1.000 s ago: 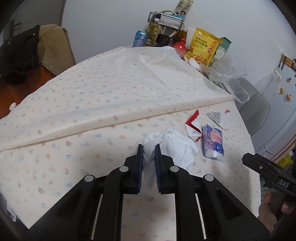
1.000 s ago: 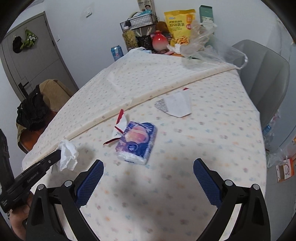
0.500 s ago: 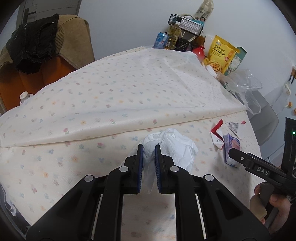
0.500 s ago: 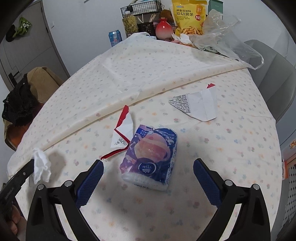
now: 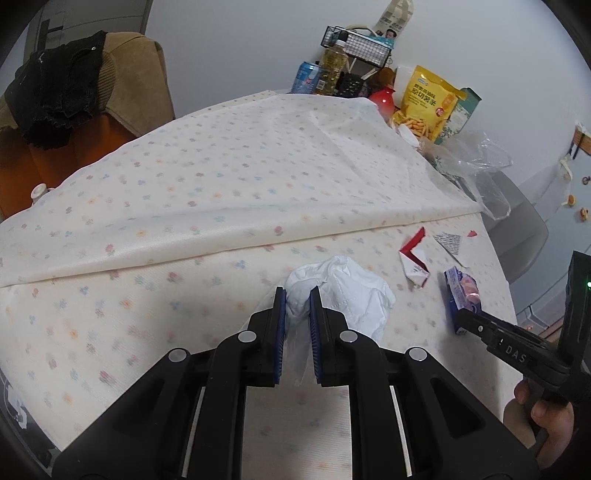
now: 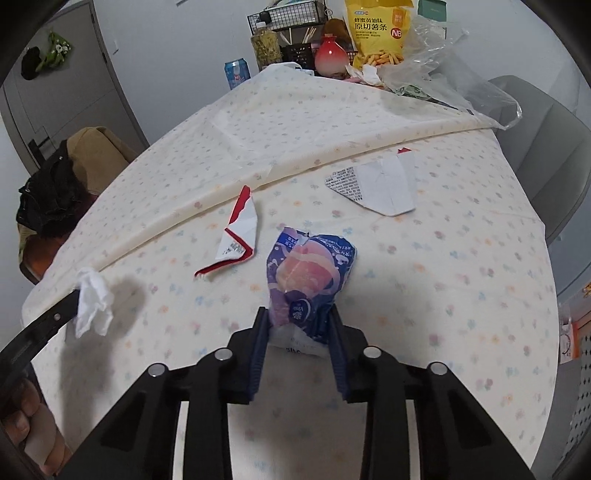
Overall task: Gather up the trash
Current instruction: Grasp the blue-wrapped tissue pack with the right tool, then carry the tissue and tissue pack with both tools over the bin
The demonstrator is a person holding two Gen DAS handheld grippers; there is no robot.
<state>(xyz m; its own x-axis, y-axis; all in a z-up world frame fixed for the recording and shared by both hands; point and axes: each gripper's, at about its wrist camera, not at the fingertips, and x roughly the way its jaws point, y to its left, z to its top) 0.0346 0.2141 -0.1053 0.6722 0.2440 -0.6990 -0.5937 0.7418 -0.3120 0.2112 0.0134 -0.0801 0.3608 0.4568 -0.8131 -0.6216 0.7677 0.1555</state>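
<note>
My left gripper (image 5: 296, 295) is shut on a crumpled white tissue (image 5: 347, 291) and holds it just above the floral tablecloth; the tissue also shows in the right wrist view (image 6: 92, 299). My right gripper (image 6: 297, 317) is shut on a purple tissue pack (image 6: 310, 273), which also shows in the left wrist view (image 5: 461, 295). A red-and-white torn wrapper (image 6: 236, 236) lies left of the pack. A white printed wrapper piece (image 6: 380, 184) lies farther back.
A folded tablecloth layer (image 6: 295, 125) covers the far half of the table. At the back stand a yellow snack bag (image 6: 380, 33), a red vase (image 6: 328, 55), a blue can (image 6: 236, 74), a bottle (image 6: 266, 46) and a clear plastic bag (image 6: 450, 77). A grey chair (image 6: 539, 147) stands at right.
My right gripper moved forward and closed from wide open onto the purple tissue pack. My left gripper kept hold of the tissue and shifted slightly.
</note>
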